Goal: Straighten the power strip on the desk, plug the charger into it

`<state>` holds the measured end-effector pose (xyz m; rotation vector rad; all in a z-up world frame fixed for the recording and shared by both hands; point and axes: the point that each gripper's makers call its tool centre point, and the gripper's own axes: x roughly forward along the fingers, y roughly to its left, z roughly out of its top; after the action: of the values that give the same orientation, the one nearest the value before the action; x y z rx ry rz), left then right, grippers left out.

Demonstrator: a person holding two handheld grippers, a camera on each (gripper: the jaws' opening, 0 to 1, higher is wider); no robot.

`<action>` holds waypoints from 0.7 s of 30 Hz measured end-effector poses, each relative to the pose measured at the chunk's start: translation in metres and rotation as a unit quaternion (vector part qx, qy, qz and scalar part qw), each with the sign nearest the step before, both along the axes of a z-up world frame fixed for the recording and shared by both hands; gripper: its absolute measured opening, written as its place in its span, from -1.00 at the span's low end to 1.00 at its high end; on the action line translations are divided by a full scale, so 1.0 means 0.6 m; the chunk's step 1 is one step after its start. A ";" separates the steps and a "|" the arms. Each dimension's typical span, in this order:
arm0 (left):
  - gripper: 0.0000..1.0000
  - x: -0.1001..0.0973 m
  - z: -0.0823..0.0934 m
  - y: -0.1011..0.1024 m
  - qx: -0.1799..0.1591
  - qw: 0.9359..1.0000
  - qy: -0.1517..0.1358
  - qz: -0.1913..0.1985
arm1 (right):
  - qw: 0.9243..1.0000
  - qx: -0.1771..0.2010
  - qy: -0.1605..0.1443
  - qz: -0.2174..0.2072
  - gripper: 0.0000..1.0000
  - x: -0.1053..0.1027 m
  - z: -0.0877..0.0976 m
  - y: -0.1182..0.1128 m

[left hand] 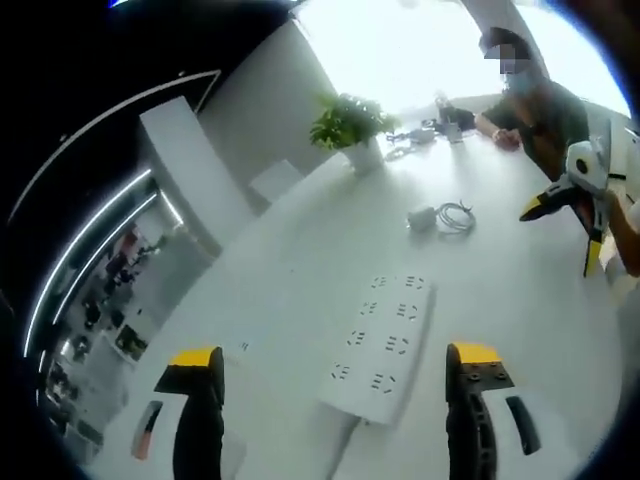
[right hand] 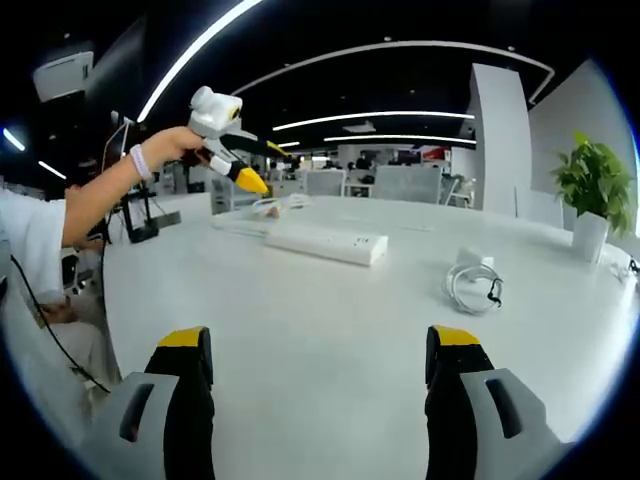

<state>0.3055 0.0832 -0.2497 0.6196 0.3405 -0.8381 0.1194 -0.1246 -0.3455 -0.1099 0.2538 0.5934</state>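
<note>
A smooth, glossy white desk curves away in both views. On it lies a long, flat, rectangular white power strip with two rows of sockets; in the left gripper view it sits between and just beyond that gripper's jaws, angled across the desk. In the right gripper view the same strip lies farther off, toward the far left of the desk. The charger, a small white block, rests well beyond the strip with its thin cable coiled in loose loops beside it; in the right gripper view the charger and coiled cable lie ahead and to the right.

The left gripper has black jaws with yellow tips, spread wide apart, holding and touching nothing, hovering above the desk. In the right gripper view it appears raised in the air, gripped by a hand on an outstretched arm with a white sleeve and wristband, tips pointing down toward the desk.

The right gripper is likewise wide open and empty above the desk.

A leafy green plant in a white pot stands at the desk's far edge. A seated person is at the far side.
</note>
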 end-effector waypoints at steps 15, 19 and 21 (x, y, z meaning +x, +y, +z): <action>0.87 -0.070 0.024 0.019 -0.074 0.997 -0.030 0.015 | 1.000 0.001 0.001 0.000 0.74 0.000 -0.002 0.002; 0.91 -0.081 0.022 0.028 -0.085 0.996 -0.032 0.023 | 1.000 0.001 0.001 0.000 0.74 0.000 -0.002 0.001; 0.92 -0.083 0.022 0.032 -0.092 0.995 -0.032 0.028 | 1.000 0.000 0.002 0.000 0.74 -0.001 -0.004 0.002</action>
<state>0.2556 0.1025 -0.2368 0.4624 0.2196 -0.7839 0.1189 -0.1236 -0.3476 -0.1088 0.2569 0.5944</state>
